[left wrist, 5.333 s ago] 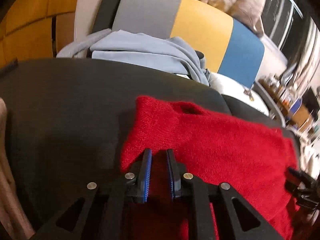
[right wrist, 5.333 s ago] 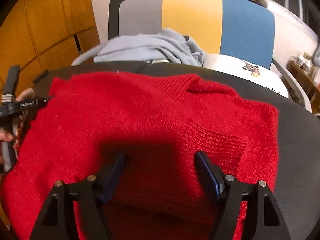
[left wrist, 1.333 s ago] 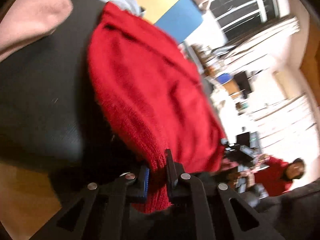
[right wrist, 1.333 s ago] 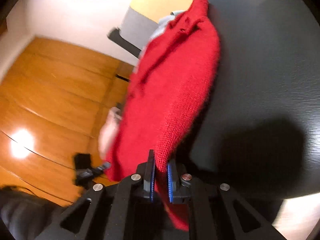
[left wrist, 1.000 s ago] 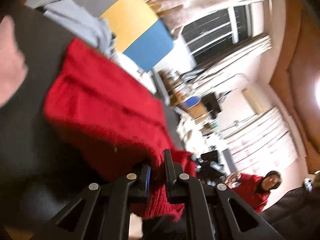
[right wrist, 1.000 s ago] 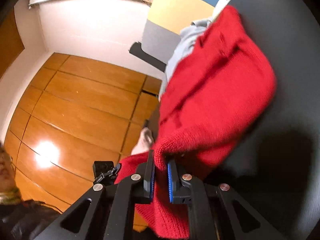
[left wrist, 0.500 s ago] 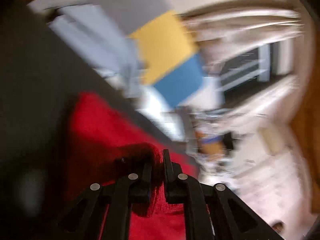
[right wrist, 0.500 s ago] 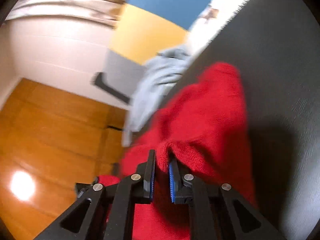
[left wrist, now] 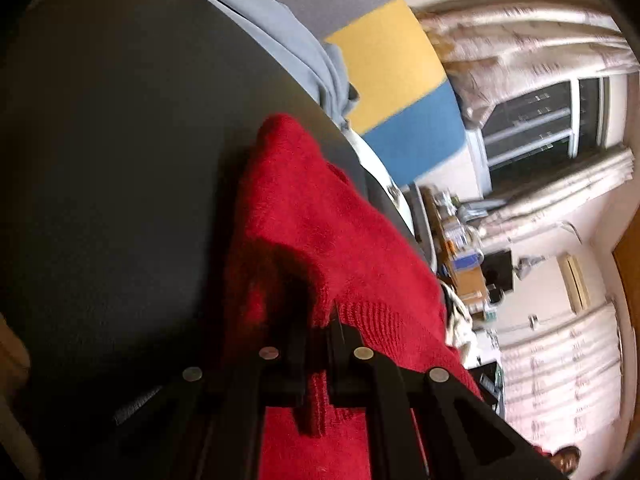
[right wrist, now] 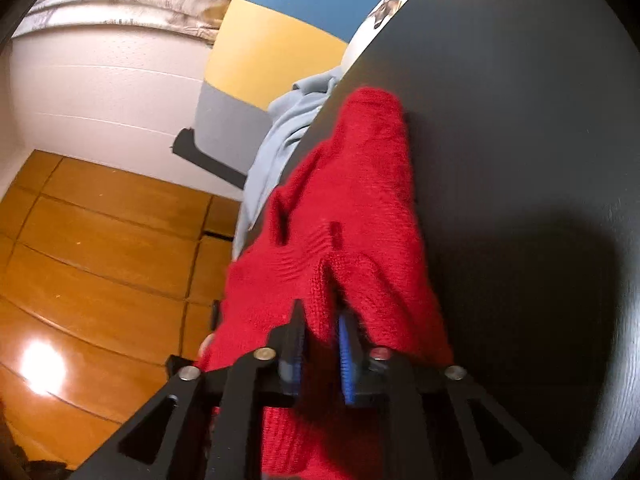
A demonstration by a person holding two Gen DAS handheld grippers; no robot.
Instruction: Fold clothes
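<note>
Red knit sweater (left wrist: 320,240), dark grey table (left wrist: 120,160), grey-yellow-blue chair back (left wrist: 384,64)

A dark, matte round table (left wrist: 112,152) carries the clothes. A red knitted sweater (left wrist: 320,232) lies bunched on it, from the near edge toward the far rim. At the far edge a pale blue garment (left wrist: 280,28) drapes beside a white one (right wrist: 384,4).

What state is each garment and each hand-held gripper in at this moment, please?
Red sweater: partly folded on the dark table, near edge pinched by both grippers.
Left hand-held gripper: shut on the sweater's ribbed edge.
Right hand-held gripper: shut on a knit fold.
Light blue garment: crumpled, lying beyond the table's far edge.
</note>
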